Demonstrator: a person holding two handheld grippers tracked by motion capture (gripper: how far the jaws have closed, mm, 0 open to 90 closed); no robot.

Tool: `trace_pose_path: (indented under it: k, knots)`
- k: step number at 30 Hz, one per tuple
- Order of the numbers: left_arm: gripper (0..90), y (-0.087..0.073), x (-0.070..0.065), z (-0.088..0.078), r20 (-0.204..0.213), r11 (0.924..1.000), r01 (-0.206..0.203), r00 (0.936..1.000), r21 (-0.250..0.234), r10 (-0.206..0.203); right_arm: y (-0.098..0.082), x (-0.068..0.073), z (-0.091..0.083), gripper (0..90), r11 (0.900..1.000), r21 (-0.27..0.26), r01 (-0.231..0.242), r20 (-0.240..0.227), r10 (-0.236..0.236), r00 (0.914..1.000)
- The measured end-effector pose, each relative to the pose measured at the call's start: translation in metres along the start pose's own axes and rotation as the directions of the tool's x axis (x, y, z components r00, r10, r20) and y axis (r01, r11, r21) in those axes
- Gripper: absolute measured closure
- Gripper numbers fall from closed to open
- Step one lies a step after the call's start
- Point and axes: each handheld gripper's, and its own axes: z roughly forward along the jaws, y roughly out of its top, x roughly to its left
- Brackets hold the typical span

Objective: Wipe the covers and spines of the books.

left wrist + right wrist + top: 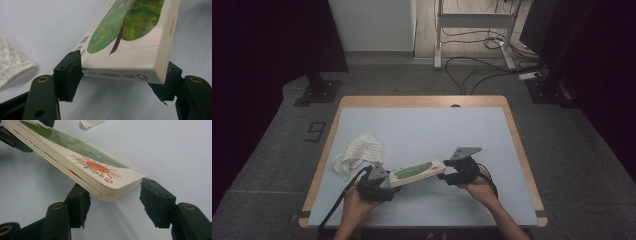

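High view: book [417, 171] sits lower centre of the frame, spanning between my left gripper [384, 184] and right gripper [451, 172], over the table [422, 130]. Cloth [359, 152] lies crumpled to the left of the book, apart from it. Table top is pale blue-grey with a wooden rim; grey floor around it, cables and a desk frame at top centre, dark curtains along both side edges.

Left gripper view: book's spine end fills the upper right, tilted. My jaws are spread, one at either corner of that end; the left pad touches the corner, the right one seems to sit behind the edge. Not a firm pinch as far as I can judge.

Right gripper view: the sun-printed corner of the book overhangs the jaws. Jaws spread; a clear gap at the right pad, the left pad sits under the edge.

Judgement: I am setting the book down. Lower both ends evenly, keep it flat, and draw the jaws clear sideways without dragging it.
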Motion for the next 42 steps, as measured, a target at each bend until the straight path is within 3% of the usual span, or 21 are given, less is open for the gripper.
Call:
trace_pose_path:
  k: [5,17,30,34,37,42]
  knots:
    - [29.6,-0.006,-0.008,0.002,-0.024,0.9998,0.007,0.9997,0.016,-0.006,-0.008,0.004,0.001,39.9,1.000,0.011,-0.003,0.000,0.003,1.0000]
    - [24.7,-0.023,-0.018,0.010,-0.021,0.9976,0.058,0.9981,0.037,-0.057,-0.029,0.014,0.004,39.9,1.000,0.019,0.006,-0.002,-0.006,1.0000]
    - [25.2,-0.036,-0.026,0.016,-0.020,0.9977,0.048,0.9987,0.048,-0.047,-0.045,0.023,0.009,40.1,0.999,0.037,0.023,0.002,-0.023,0.9997]
    - [25.3,-0.038,-0.022,0.018,-0.049,0.9970,0.039,0.9981,0.066,-0.036,-0.047,0.025,0.012,39.6,0.999,0.046,0.027,-0.003,-0.027,0.9996]
    - [26.7,-0.040,-0.021,0.017,-0.032,0.9973,0.046,0.9985,0.058,-0.044,-0.048,0.026,0.014,39.3,0.998,0.046,0.031,-0.006,-0.031,0.9995]
    - [26.4,-0.041,-0.020,0.015,0.022,0.9971,0.022,0.9995,0.073,-0.024,-0.053,0.026,0.013,38.5,0.997,0.057,0.046,-0.004,-0.046,0.9989]
